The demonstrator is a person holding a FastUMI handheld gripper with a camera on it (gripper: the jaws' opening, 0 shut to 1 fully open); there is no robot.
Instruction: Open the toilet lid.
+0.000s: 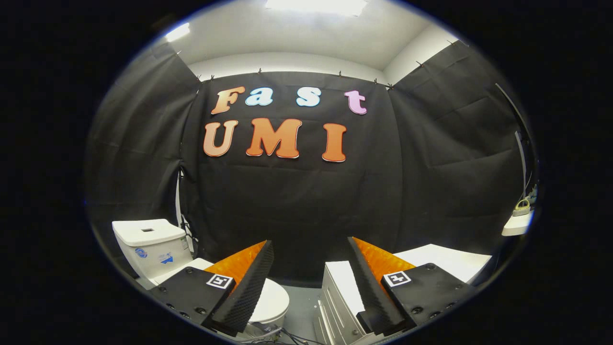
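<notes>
White porcelain is seen low on the left: the toilet (158,251), its closed lid (273,299) lying partly behind the left finger. The gripper (311,282) is held spread and empty above. Right stands a white cabinet (337,299). The lid's front edge should be approached low and lifted steadily

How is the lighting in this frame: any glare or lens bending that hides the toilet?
Gripper view: bright ceiling light blows out overhead; fisheye bends the booth walls; the white ceramic toilet stays evenly lit and sharp, its closed lid partly behind the open gripper.
</notes>
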